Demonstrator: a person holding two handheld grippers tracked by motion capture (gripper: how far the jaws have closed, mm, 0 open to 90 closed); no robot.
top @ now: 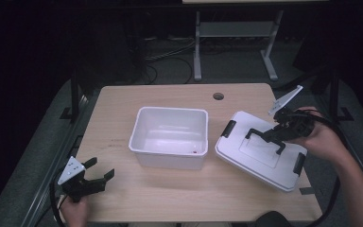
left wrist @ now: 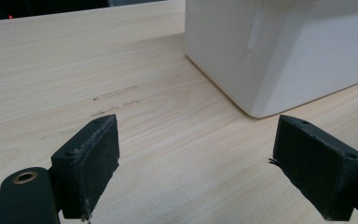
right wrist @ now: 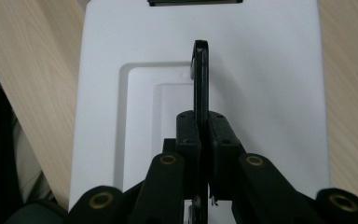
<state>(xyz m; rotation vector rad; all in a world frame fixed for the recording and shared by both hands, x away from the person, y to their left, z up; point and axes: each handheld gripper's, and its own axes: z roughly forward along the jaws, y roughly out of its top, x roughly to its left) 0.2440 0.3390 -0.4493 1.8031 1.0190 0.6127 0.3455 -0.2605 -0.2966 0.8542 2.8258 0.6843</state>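
Left gripper (top: 92,176): resting low over the near left corner of the table (top: 123,198), jaws spread wide with nothing between them. Pads (left wrist: 91,163) are showing as blocky black foam, worn and fuzzy at the edges. Risk here looks slight; it is sitting idle, well apart from the box.

Table: pale wood-grain top, smooth, lightly scuffed left of the box, with a round cable hole (top: 218,96) at the far edge.

Box (top: 170,137): standing open at the table's middle, white glossy plastic, rectangular with rounded corners and a rolled rim. A small red speck is lying on its floor. Nothing is steadying it, so it is likely sliding if the lid knocks its rim.

Lid (top: 260,151): white moulded plastic with a stepped recessed panel, black clips at both ends, hanging tilted just right of the box, its left edge low near the table.

Handle (right wrist: 200,79): thin black plastic bar hinged on the lid's top. Right gripper (top: 283,131): jaws pressed together, pinching this handle.

Risks, as judgement: the narrow hinged bar is letting the lid swing or twist in the pinch; the slick plastic may be slipping free; a tilted lid may be catching on the rim or a clip rather than seating squarely.
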